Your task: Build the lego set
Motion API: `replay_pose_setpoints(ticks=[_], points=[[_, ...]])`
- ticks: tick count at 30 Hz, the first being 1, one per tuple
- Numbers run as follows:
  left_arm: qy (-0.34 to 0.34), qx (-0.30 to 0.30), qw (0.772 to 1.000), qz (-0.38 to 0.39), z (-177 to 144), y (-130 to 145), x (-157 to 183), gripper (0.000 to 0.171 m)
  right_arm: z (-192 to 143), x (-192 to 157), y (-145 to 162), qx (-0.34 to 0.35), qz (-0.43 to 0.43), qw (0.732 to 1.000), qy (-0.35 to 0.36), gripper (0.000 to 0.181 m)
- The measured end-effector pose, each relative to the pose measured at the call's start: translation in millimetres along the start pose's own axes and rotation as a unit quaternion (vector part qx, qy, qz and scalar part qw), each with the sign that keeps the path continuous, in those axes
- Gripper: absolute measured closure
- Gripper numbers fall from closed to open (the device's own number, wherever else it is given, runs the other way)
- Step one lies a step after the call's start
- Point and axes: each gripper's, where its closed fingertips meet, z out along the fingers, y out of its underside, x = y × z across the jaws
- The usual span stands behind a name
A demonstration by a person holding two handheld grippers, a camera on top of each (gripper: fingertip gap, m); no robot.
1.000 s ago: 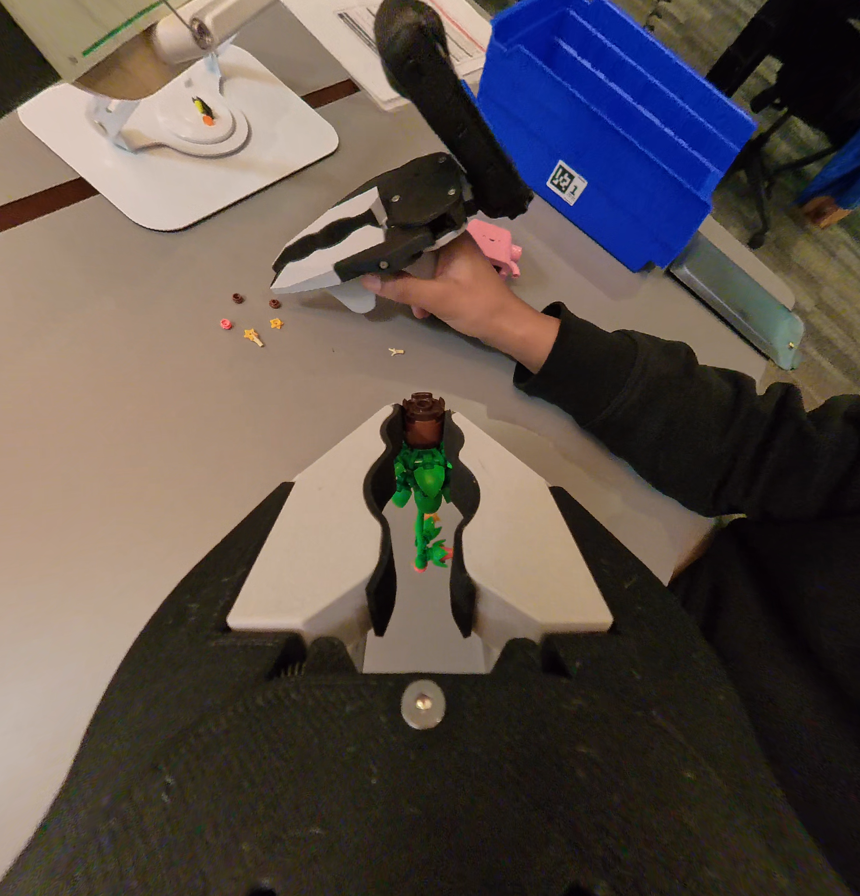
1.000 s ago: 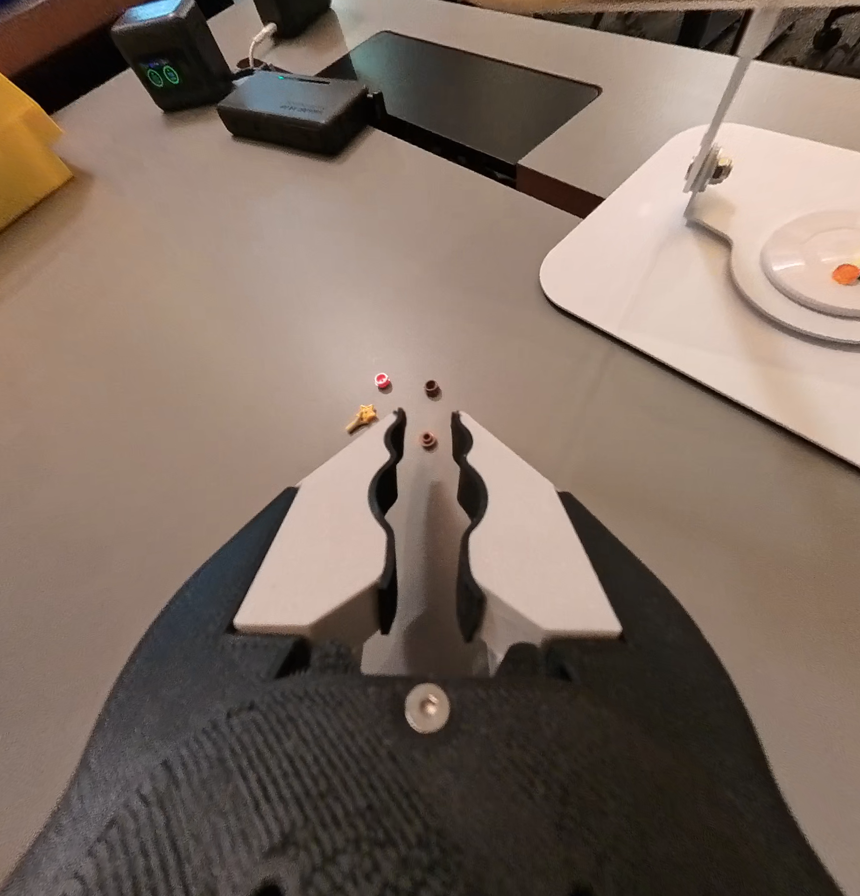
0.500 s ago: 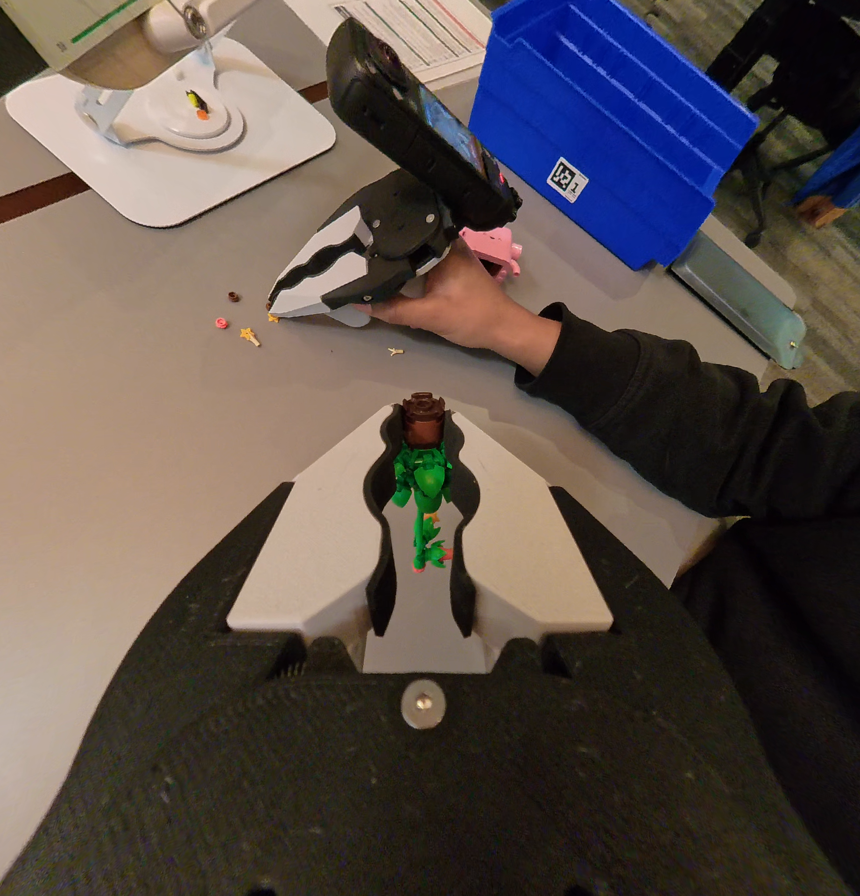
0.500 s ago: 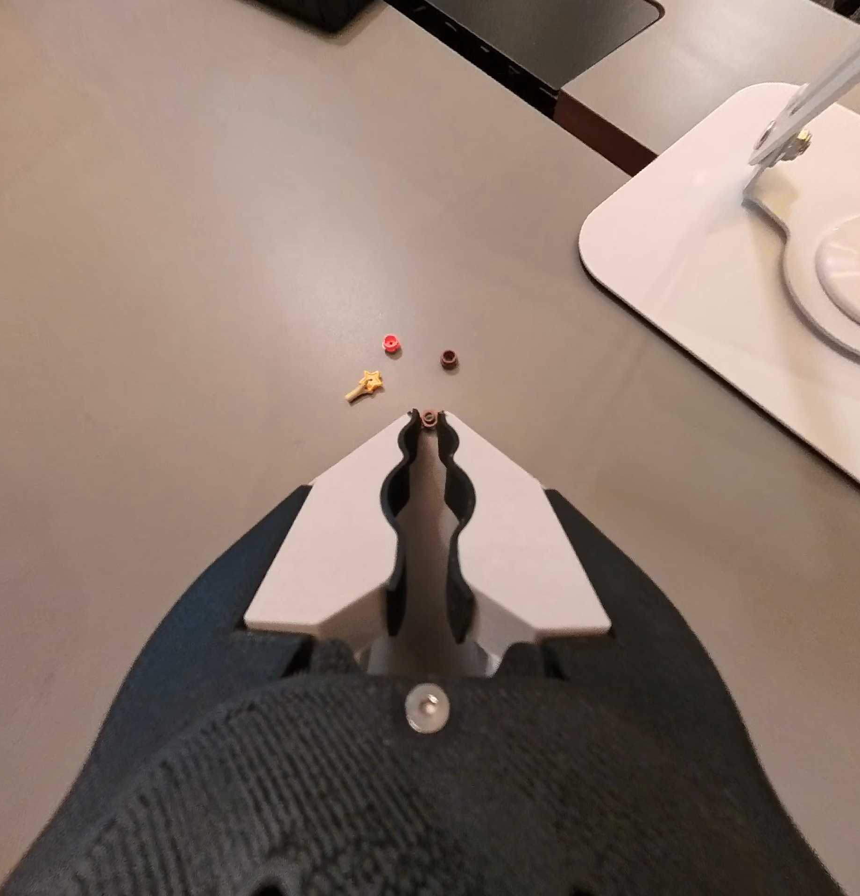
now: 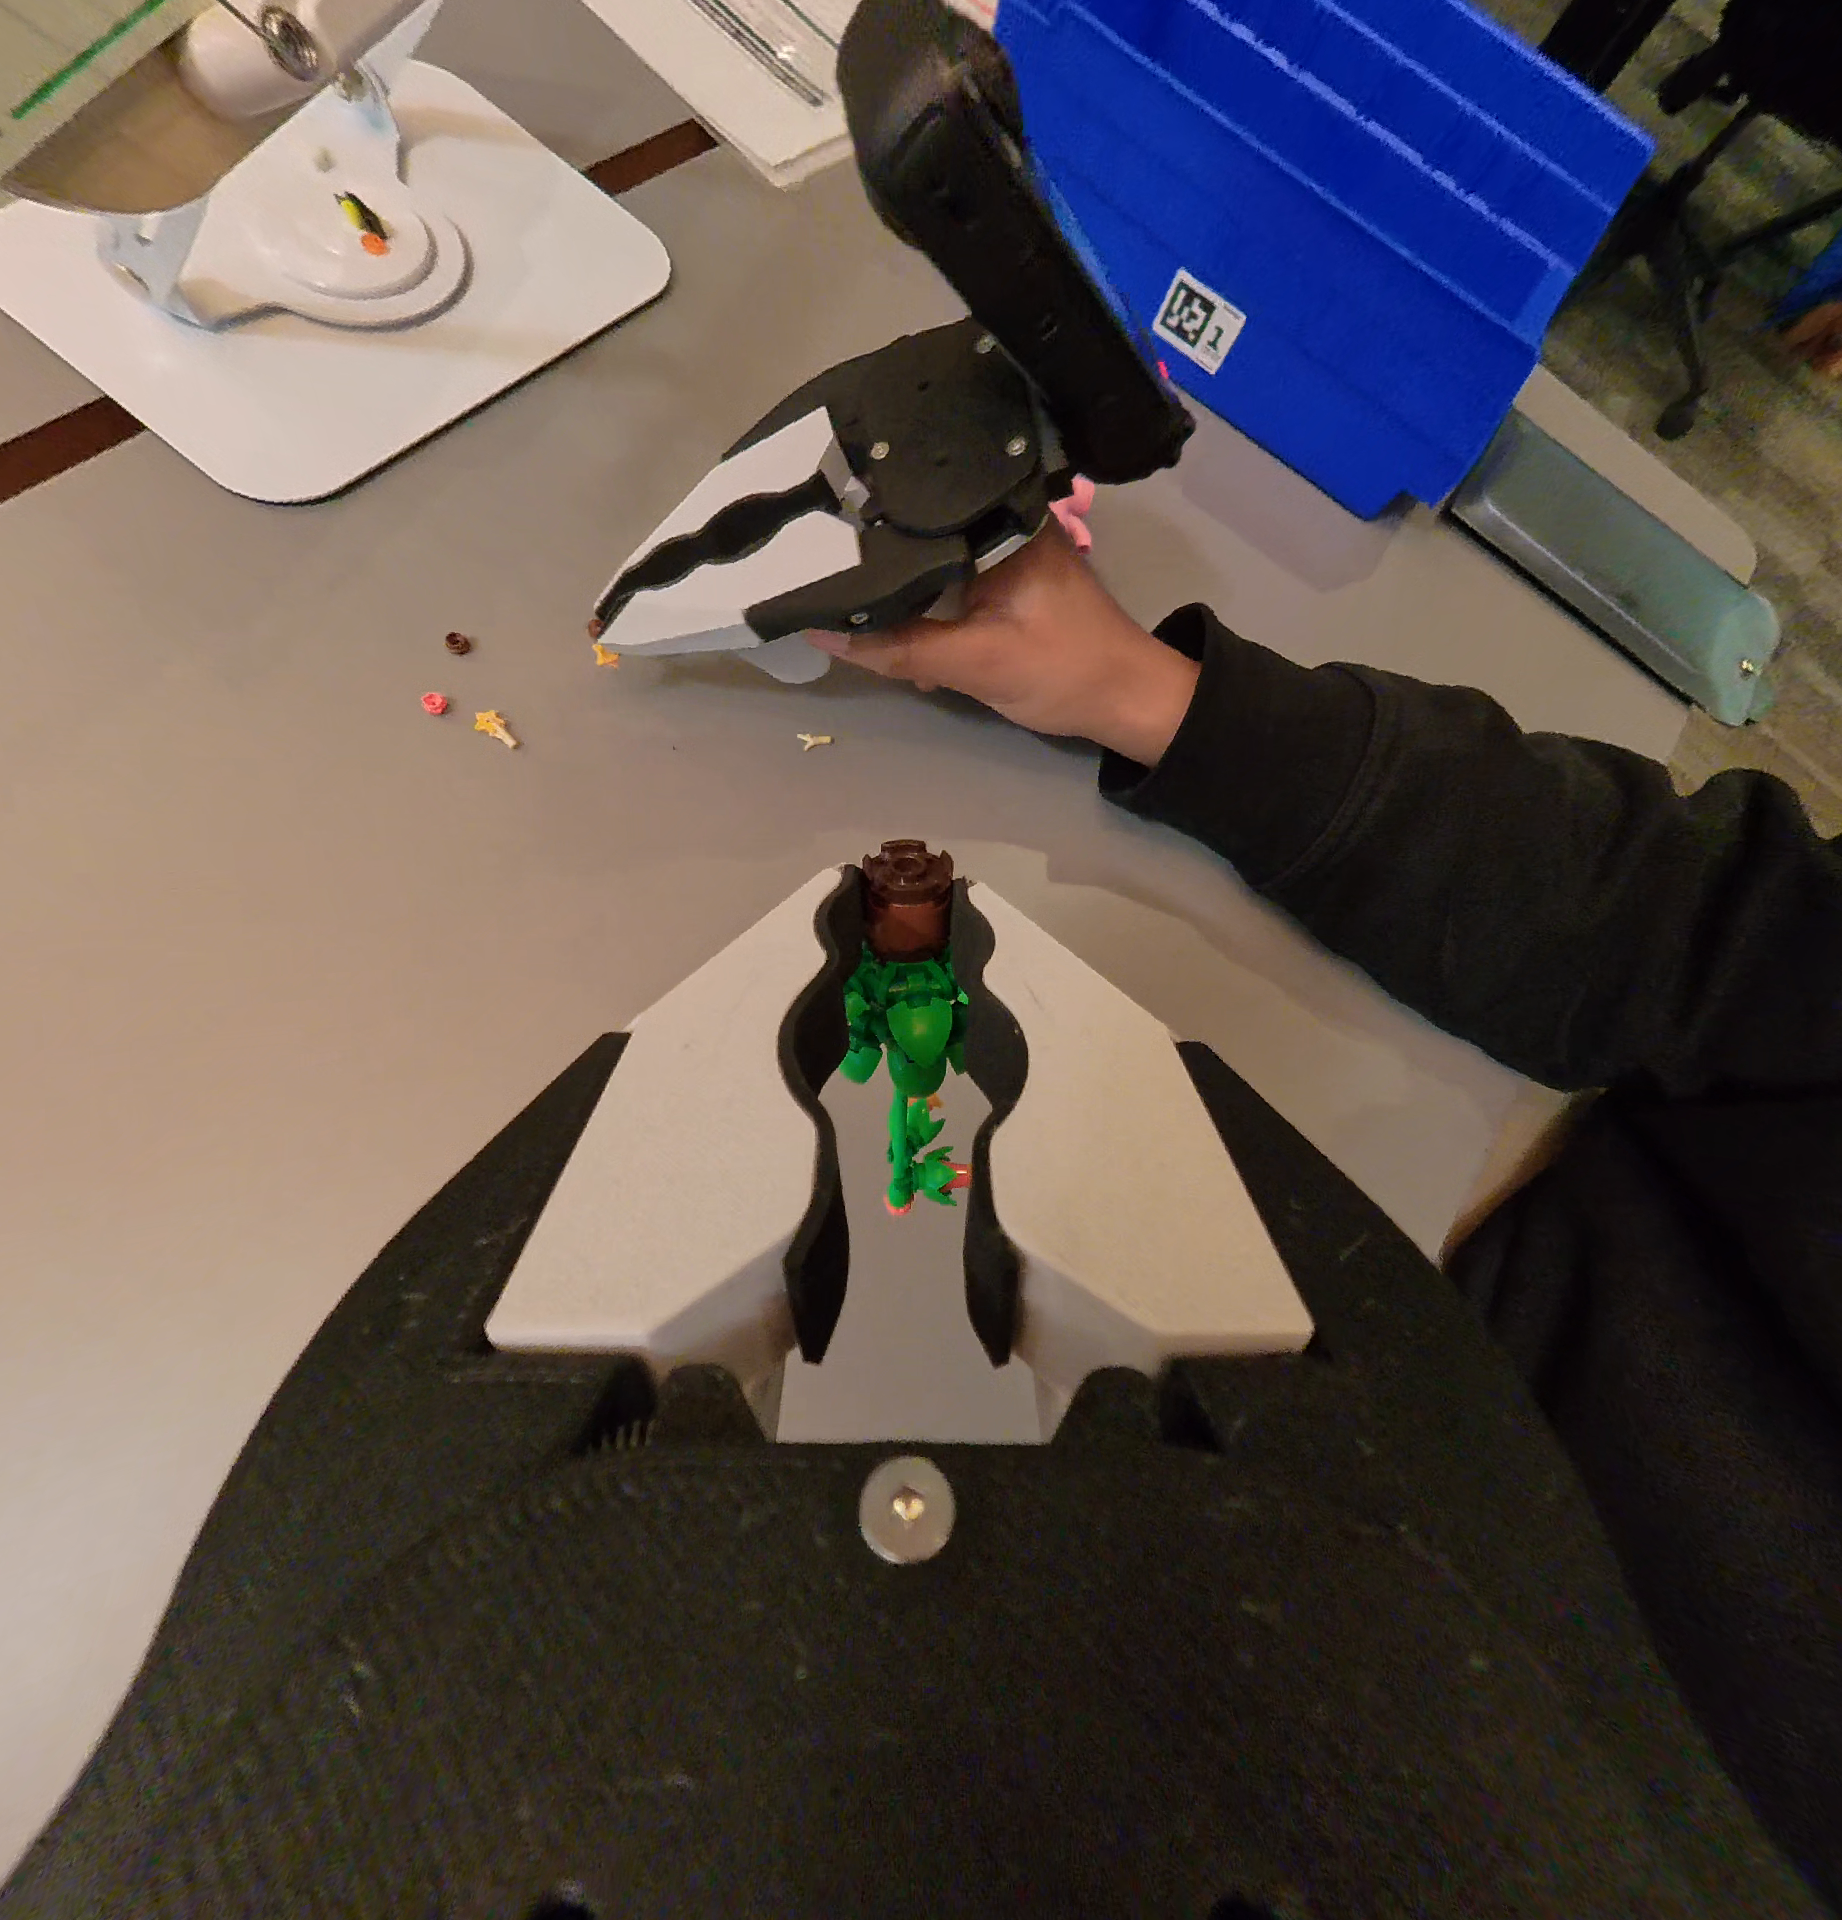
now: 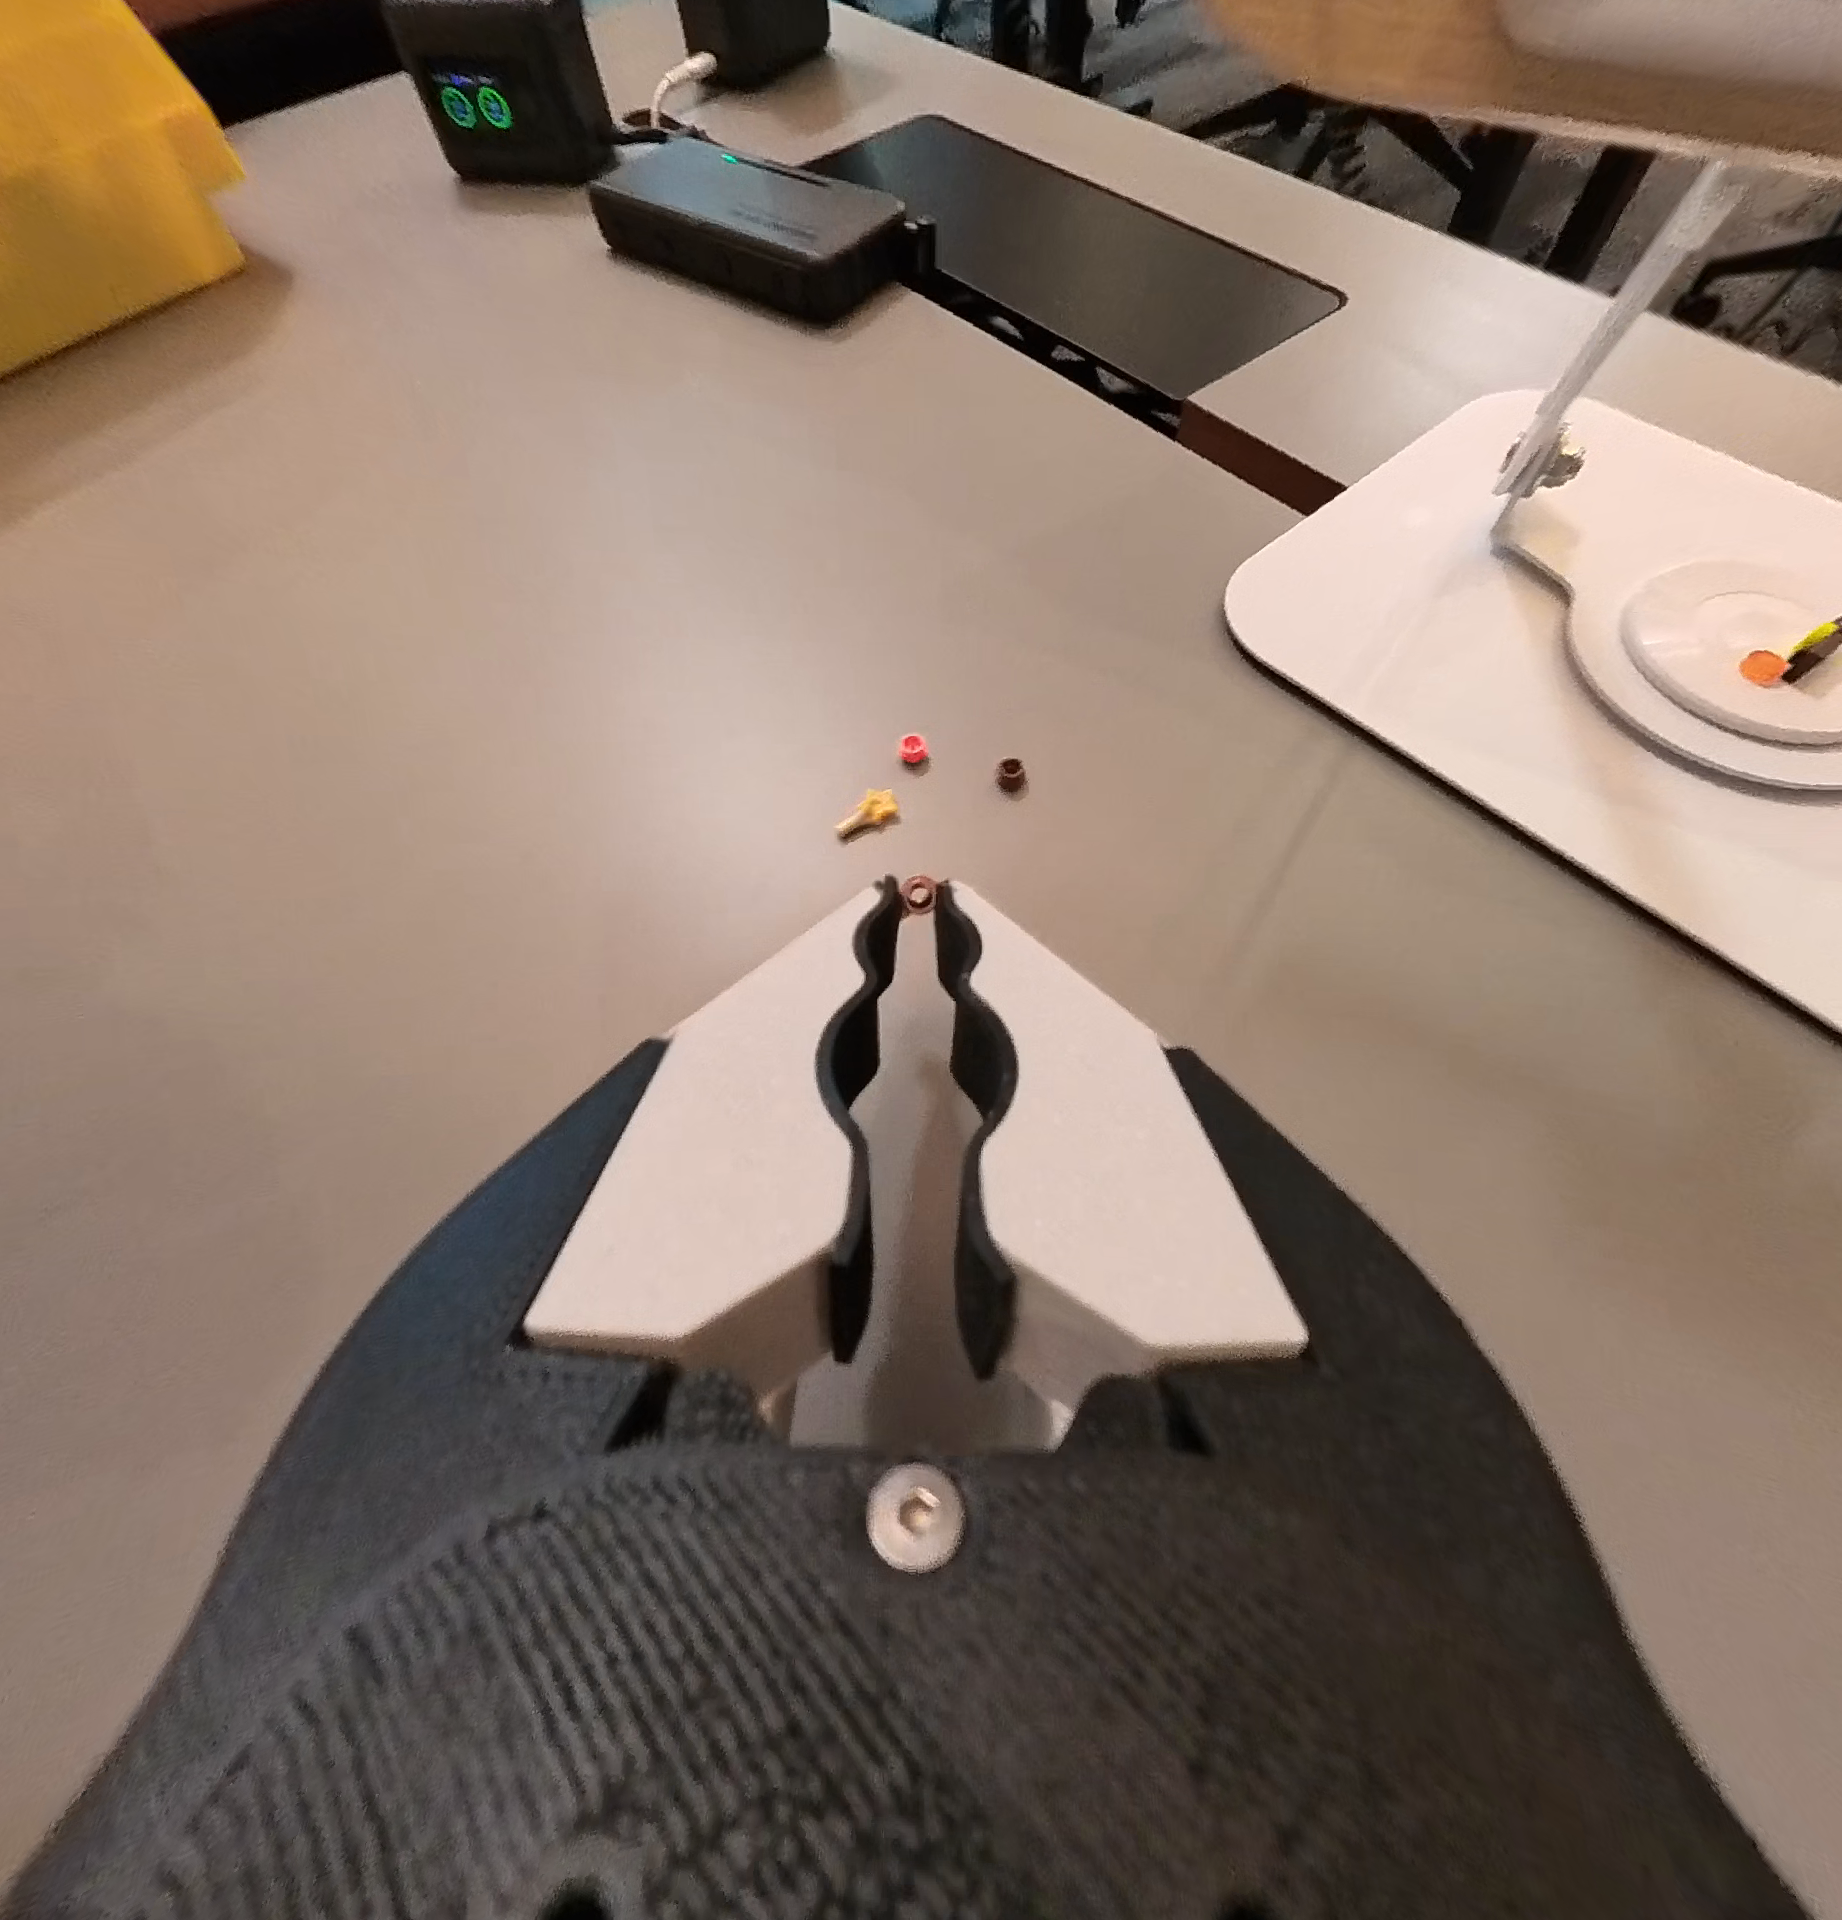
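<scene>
Whereas a second ago its fingers stood apart around the small brown stud (image 6: 919,895), the right hand-held gripper (image 6: 918,902) now pinches it at the tips, just off the desk (image 6: 481,623): pickup apparently done, fitting next. Left hand-held gripper (image 5: 904,902) holds the green plant build (image 5: 909,1049) by its brown cap, mid-desk. Build's lower end obscured; right view is motion-blurred.

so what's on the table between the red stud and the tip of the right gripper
In the right wrist view, only the yellow star piece, left of the line from the red stud to the right gripper; otherwise bare table.
</scene>
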Motion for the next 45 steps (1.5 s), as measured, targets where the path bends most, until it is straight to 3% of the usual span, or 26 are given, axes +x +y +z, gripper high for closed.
replay_pose_setpoints(ticks=[7,11,13,20,25,37,45], points=[[0.013,-0.027,1.0,-0.008,11.5,17.1,1.7,0.158,-50.0,-53.2,14.6,0.038,0.013,0.996,-0.078,0.176],[0.018,-0.041,0.999,-0.01,19.6,26.1,2.9,0.158,-82.2,-96.3,32.9,0.031,0.015,0.986,-0.166,0.176],[0.018,-0.047,0.999,-0.011,22.9,29.3,3.3,0.158,-91.4,-103.2,41.9,0.021,0.004,0.985,-0.172,0.176],[0.019,-0.059,0.998,-0.009,29.5,33.9,4.9,0.158,-87.2,-108.3,63.4,-0.035,-0.071,0.984,-0.16,0.176],[0.021,-0.057,0.998,-0.009,29.0,34.3,4.0,0.158,-77.1,-101.2,77.3,-0.079,-0.104,0.985,-0.111,0.176],[0.02,-0.058,0.998,-0.007,27.0,35.5,3.8,0.158,-80.1,-68.4,67.7,-0.055,-0.019,0.996,-0.061,0.166],[0.019,-0.056,0.998,-0.006,25.5,34.9,3.9,0.158,-80.4,-65.0,70.5,-0.061,-0.024,0.996,-0.055,0.168]])
